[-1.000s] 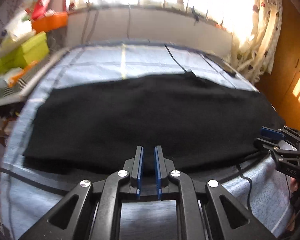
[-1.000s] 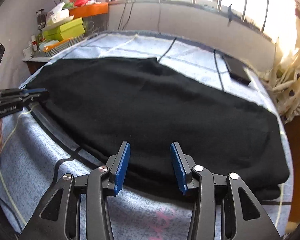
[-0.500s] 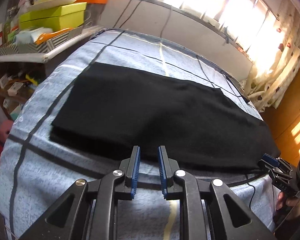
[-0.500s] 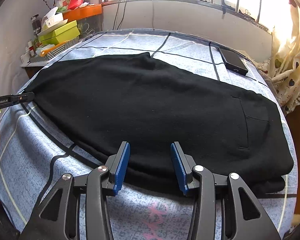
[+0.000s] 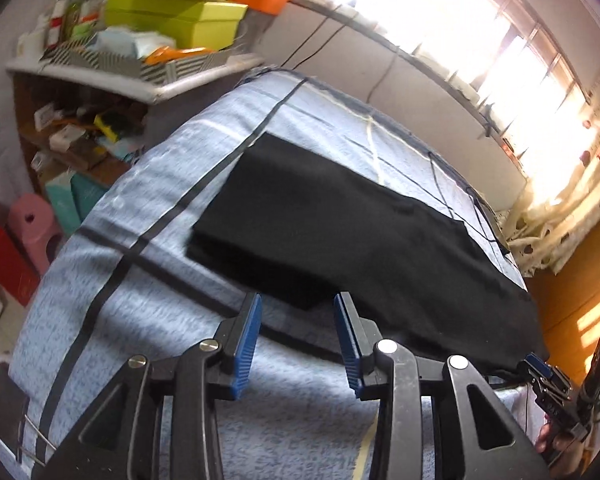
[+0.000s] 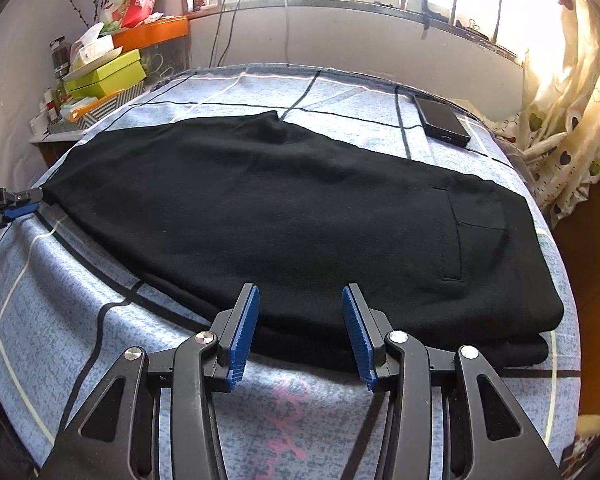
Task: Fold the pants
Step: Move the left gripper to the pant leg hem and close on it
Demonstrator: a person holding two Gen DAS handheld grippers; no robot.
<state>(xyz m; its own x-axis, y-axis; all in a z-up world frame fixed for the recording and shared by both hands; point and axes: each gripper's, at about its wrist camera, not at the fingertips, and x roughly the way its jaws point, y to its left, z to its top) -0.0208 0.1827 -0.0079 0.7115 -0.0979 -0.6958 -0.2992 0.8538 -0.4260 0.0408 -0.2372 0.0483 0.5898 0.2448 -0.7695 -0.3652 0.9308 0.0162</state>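
Note:
Black pants lie flat, folded lengthwise, on the blue checked bed; they also show in the right wrist view, with a back pocket at the waist end on the right. My left gripper is open and empty, just short of the near corner of the leg end. My right gripper is open and empty at the pants' near edge toward the waist end. The right gripper shows in the left wrist view by the waist end, and the left gripper shows in the right wrist view at the leg end.
A black phone with a cable lies on the bed's far right. A cluttered shelf with green boxes stands left of the bed. A pink stool sits on the floor. The window and curtain are beyond.
My left gripper opened wide, pulled back and swung toward the leg end. My right gripper stayed open and shifted slightly toward the waist end.

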